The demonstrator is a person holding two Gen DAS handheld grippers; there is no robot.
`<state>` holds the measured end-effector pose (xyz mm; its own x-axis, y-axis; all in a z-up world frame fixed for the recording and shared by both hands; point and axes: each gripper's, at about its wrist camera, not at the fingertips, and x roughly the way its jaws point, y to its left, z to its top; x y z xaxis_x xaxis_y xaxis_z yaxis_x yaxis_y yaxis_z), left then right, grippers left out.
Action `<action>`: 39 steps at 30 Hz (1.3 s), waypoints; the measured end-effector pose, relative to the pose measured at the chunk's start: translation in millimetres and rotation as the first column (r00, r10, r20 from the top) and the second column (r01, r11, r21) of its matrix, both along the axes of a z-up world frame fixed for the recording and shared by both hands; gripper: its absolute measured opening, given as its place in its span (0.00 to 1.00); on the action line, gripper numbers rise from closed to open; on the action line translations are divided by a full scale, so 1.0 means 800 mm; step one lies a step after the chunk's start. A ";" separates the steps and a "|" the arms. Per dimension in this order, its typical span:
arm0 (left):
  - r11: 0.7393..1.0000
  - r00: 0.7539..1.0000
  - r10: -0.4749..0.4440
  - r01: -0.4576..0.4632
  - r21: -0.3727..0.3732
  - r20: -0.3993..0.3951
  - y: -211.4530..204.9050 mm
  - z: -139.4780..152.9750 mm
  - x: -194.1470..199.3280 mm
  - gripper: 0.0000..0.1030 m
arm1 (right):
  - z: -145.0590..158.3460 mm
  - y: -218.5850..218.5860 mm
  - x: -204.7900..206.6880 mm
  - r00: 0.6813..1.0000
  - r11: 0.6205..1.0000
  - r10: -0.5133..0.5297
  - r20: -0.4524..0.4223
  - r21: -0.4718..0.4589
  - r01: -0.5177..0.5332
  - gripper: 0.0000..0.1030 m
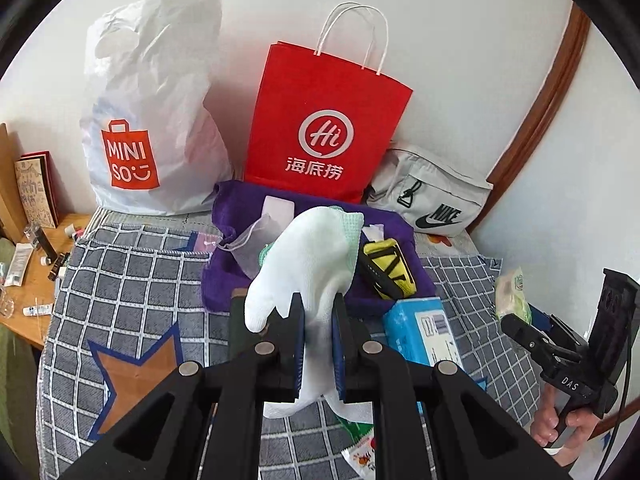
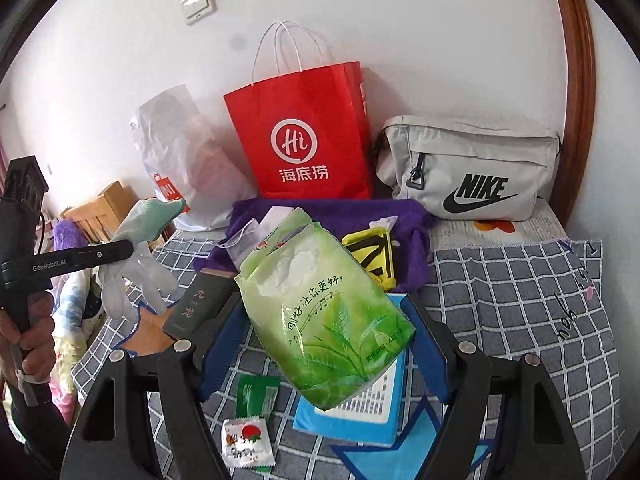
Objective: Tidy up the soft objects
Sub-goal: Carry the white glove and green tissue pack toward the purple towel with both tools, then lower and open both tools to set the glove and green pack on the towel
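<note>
My left gripper [image 1: 318, 304] is shut on a white glove [image 1: 312, 248] with a green cuff, which hangs limp above the bed. From the right wrist view the same glove [image 2: 148, 216] dangles from the left gripper [image 2: 128, 249] at the far left. Between the blue pads of my right gripper [image 2: 322, 300] is a green tissue pack [image 2: 324, 320], gripped and lifted off the bed. That right gripper [image 1: 516, 322] and the tissue pack [image 1: 512, 292] also show at the right edge of the left wrist view.
A red paper bag [image 1: 328, 128], a white plastic bag [image 1: 152, 128] and a grey pouch [image 1: 432, 196] stand along the wall. On the checked blanket [image 1: 132, 280] lie a purple towel [image 1: 236, 276], a yellow-black item [image 1: 386, 268], a blue pack [image 1: 420, 328], a dark box [image 2: 196, 304] and sachets [image 2: 244, 444].
</note>
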<state>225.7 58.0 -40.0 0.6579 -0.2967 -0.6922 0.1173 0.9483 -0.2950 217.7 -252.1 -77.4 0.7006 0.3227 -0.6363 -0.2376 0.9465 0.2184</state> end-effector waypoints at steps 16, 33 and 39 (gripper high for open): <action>0.998 0.999 0.023 -0.021 0.063 -0.040 -0.008 -0.022 0.111 0.11 | 0.000 -0.003 0.136 0.998 0.998 -0.059 0.010 -0.003 0.059 0.74; 0.999 0.993 0.013 -0.008 0.041 -0.117 -0.016 -0.088 0.207 0.11 | -0.069 0.054 0.240 0.990 0.995 0.088 -0.107 0.047 -0.084 0.74; 0.999 0.985 -0.004 0.012 0.044 -0.175 -0.021 -0.116 0.223 0.11 | -0.112 0.079 0.254 0.968 0.988 0.152 -0.200 0.036 -0.148 0.74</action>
<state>404.1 41.3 -132.7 0.5231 -0.2678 -0.8091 0.0751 0.9601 -0.2692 421.2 -189.2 -166.6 0.5011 0.4285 -0.7519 -0.3253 0.8984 0.2952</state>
